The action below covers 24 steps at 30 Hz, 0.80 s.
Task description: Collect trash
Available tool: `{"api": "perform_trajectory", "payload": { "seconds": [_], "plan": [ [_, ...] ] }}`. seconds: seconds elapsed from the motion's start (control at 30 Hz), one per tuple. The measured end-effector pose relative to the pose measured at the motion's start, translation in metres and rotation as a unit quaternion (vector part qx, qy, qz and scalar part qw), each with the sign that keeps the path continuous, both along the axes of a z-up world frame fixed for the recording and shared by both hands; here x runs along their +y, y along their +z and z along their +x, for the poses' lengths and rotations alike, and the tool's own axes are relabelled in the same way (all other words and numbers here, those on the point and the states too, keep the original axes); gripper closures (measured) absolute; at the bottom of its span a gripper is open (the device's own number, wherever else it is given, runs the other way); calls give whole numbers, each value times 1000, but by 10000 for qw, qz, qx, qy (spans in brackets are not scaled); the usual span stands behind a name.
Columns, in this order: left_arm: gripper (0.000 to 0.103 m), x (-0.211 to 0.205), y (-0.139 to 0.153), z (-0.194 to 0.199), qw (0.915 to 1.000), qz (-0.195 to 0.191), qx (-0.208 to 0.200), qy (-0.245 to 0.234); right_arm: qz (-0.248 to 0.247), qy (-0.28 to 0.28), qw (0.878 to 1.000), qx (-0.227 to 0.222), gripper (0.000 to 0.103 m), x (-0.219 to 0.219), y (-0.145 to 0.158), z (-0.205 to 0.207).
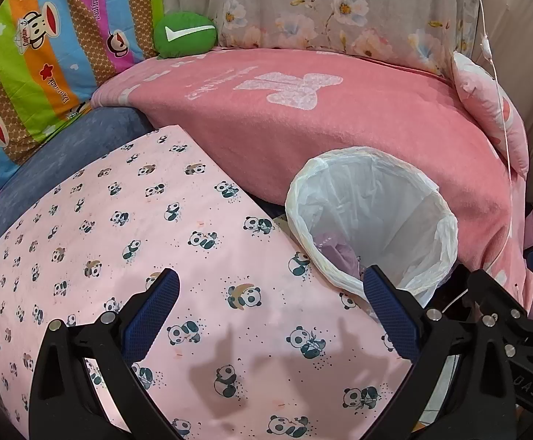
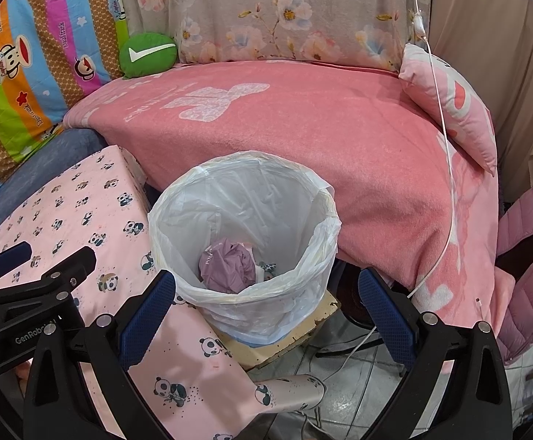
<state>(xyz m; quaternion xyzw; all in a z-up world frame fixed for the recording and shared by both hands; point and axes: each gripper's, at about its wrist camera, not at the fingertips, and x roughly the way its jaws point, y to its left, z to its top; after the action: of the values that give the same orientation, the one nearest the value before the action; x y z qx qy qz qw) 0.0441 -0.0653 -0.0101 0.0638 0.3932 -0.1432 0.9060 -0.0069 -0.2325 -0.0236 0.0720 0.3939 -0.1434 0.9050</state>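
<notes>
Centrally, a small bin [image 2: 244,227] lined with a white plastic bag [image 2: 299,267] serves as the landmark. It stands on a worn cream board [image 2: 296,333] on the floor, just in front of a bed covered by a pink blanket [image 2: 303,139].

Left of the bin, touching its side, is a tabletop [image 1: 156,256] draped in pink cloth printed with small pandas. Further left and behind lies a striped cartoon-monkey quilt [image 1: 46,47], with a round green cushion [image 1: 185,33] beside it at the head of the blanket.

Above the tabletop, left of the bin, the left hand-held gripper [image 1: 272,315] hangs with its blue-padded fingers spread wide and nothing between them; its right finger overlaps the near rim of the bin in the left wrist view.

Inside the bin, at the bottom, sits a crumpled purple wrapper [image 2: 226,264], with a small scrap of white and dark patterned trash [image 2: 266,269] touching its right side.

Directly over the near edge of the bin, the right hand-held gripper [image 2: 266,315] is also spread wide and empty, one finger to each side of the bin.

Right of the bin, a thin white cord [image 2: 446,154] runs down across the blanket, past a pink pillow [image 2: 457,106]. Farthest right is a pink quilted jacket [image 2: 530,256].
</notes>
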Motion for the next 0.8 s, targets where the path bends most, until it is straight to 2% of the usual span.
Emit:
{"api": "perform_trajectory", "payload": {
  "seconds": [0.8],
  "plan": [
    [7,33,2,1,9996,-165,22,218,-143,70,9999,8,5,23,10,3]
  ]
}}
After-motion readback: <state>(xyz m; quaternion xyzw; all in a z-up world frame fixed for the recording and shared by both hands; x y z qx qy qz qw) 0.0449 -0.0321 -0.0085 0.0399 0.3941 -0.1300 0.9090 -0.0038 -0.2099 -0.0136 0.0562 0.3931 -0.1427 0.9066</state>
